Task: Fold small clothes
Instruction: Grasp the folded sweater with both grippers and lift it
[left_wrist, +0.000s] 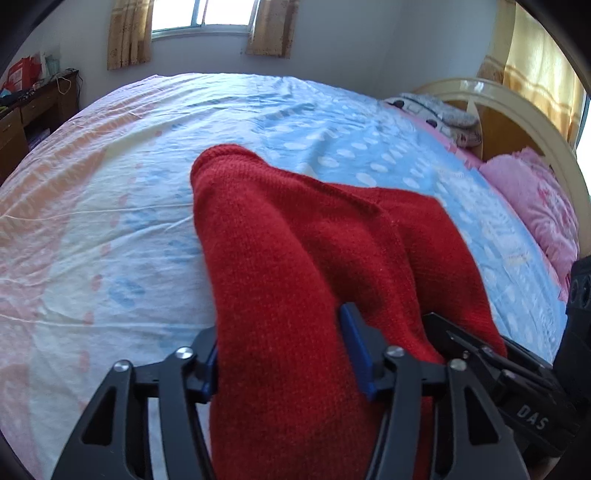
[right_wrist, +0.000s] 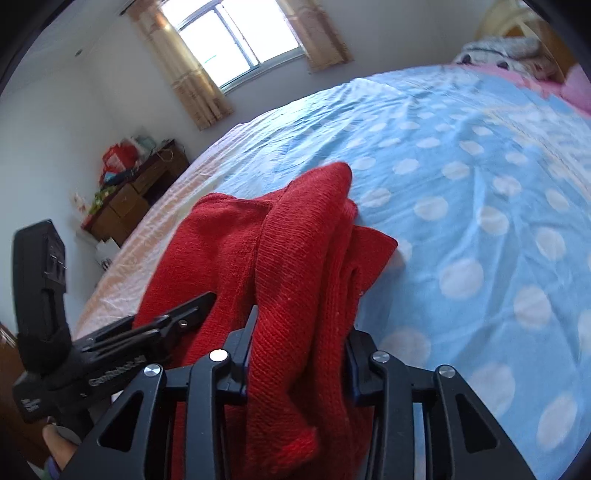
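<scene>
The red knitted garment (left_wrist: 295, 258) lies on the bed (left_wrist: 110, 221) and runs from the bottom centre of each frame up toward the middle. Its long axis follows the line of the fingers, away from both tools.

Left gripper (left_wrist: 288, 354): its blue pads stand on either side of a thick fold of the knit, and the cloth fills the gap from pad to pad. I judge it to be gripping the garment's near edge.

Right gripper (right_wrist: 295, 354): its jaws stand narrower and pinch a bunched ridge of the same garment. The cloth spills over and below the fingers. It too is gripping the garment.

Both tools hold the near end, side by side and just apart. The far end rests on the sheet, ahead of both. Neither hand is clearly nearer to it. In my judgement, the coming move turns on carrying the held edge forward along this axis.

The left view shows the far end as one rounded, smooth fold at centre. The right gripper's side shows at the lower right.

The right view shows layered folds and a loose corner pointing right onto the dotted sheet. The left gripper's body shows at the lower left.
</scene>
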